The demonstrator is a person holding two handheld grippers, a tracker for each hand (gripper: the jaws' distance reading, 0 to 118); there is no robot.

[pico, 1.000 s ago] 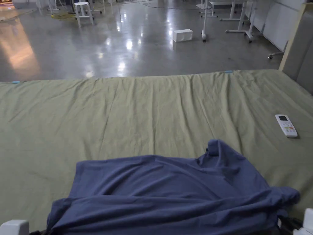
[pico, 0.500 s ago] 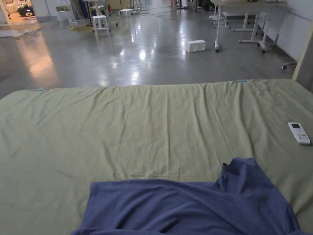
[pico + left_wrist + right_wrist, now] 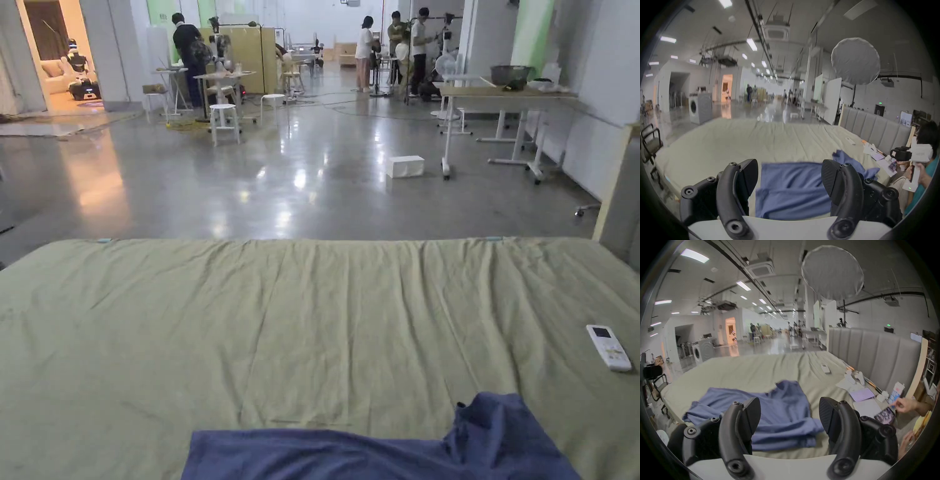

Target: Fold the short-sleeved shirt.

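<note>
The blue short-sleeved shirt [image 3: 375, 453] lies on the green sheet [image 3: 312, 325] at the near edge of the bed. Its far edge is flat and one part is bunched up at the right [image 3: 494, 415]. In the left gripper view the shirt [image 3: 791, 186] lies just beyond my left gripper [image 3: 790, 164], whose jaws stand wide apart with nothing between them. My right gripper [image 3: 789, 400] is likewise open and empty above the near right part of the shirt [image 3: 782, 415], where a layer is doubled over. A hand holds the right gripper [image 3: 899, 155] at the far right of the left gripper view.
A white remote [image 3: 608, 347] lies on the sheet at the right. Papers and a purple notebook [image 3: 861, 393] sit by the grey headboard [image 3: 875, 350], and a hand holds a phone [image 3: 885, 415] there. A chair [image 3: 649, 142] stands off the bed's left side. People stand far across the floor.
The head camera has tilted up, so the shirt sits lower in the picture and the white gripper bodies at the bottom corners are gone. The shirt's far edge looks flatter.
</note>
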